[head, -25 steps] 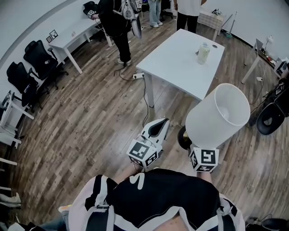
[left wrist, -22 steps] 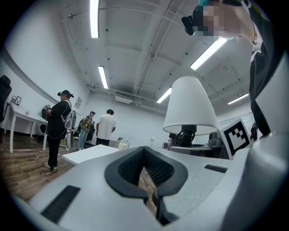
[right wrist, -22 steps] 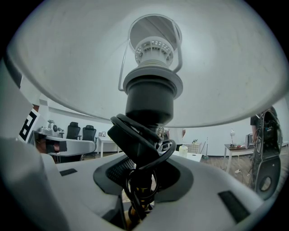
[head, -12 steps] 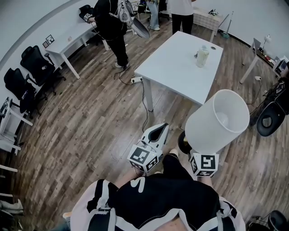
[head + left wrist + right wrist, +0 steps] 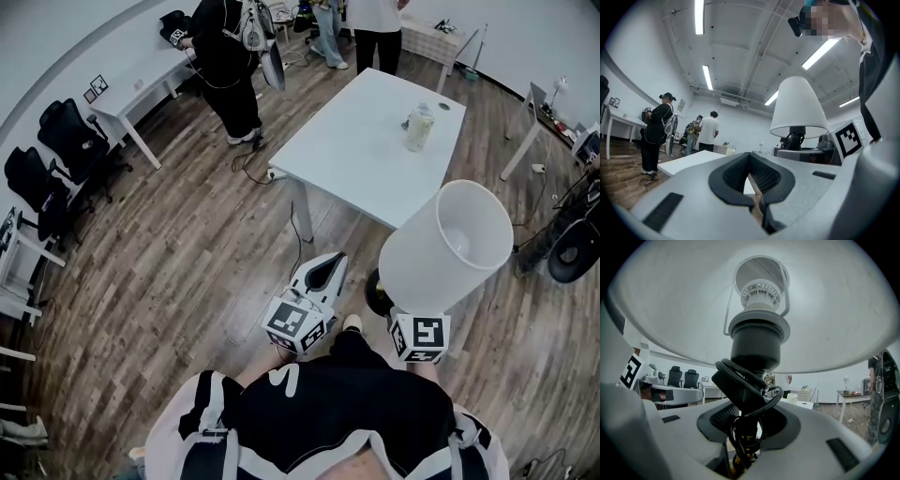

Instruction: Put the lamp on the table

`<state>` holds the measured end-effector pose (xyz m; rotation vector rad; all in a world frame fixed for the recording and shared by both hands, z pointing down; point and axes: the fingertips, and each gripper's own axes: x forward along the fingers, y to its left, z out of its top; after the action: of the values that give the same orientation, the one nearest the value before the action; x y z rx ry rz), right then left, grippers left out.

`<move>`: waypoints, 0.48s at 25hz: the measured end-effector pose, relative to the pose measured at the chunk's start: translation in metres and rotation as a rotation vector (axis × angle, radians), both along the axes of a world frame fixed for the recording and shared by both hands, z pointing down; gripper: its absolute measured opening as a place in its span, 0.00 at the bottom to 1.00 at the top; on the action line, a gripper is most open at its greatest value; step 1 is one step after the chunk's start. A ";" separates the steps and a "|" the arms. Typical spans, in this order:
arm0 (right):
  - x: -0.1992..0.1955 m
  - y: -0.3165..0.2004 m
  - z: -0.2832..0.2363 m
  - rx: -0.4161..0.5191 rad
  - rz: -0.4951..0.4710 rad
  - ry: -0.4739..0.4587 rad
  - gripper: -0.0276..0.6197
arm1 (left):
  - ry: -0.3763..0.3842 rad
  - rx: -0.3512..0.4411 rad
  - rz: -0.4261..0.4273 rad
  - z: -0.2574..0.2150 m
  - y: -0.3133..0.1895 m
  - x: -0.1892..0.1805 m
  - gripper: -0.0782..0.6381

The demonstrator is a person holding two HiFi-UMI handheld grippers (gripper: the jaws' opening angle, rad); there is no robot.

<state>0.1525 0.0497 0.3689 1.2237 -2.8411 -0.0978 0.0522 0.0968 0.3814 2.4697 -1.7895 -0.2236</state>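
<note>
While ppl [image 5: 230, 56] stand beyond, white table [image 5: 361, 141] bears jar [image 5: 419, 128].

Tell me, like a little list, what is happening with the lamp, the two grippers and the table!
Lamp: upright, off the floor, cord wound round its stem
Right hand-held gripper: closed on the lamp's stem
Left hand-held gripper: shut, nothing in it
Table: white, ahead of the person; the lamp is not on it yet
On the table: one jar
Others: people standing beyond the table
</note>
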 end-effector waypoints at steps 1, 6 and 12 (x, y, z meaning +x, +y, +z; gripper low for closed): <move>-0.002 -0.012 -0.001 0.002 -0.006 0.001 0.26 | -0.001 0.001 -0.002 0.000 -0.013 -0.001 0.11; -0.012 -0.074 -0.008 0.021 -0.023 0.011 0.26 | -0.007 0.018 -0.013 -0.011 -0.073 -0.007 0.11; -0.021 -0.132 -0.009 0.020 -0.056 0.019 0.26 | -0.004 0.029 -0.029 -0.018 -0.134 -0.010 0.11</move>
<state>0.1310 -0.0823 0.3594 1.1408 -2.8652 -0.1399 0.0418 -0.0369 0.3632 2.4664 -1.8379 -0.2485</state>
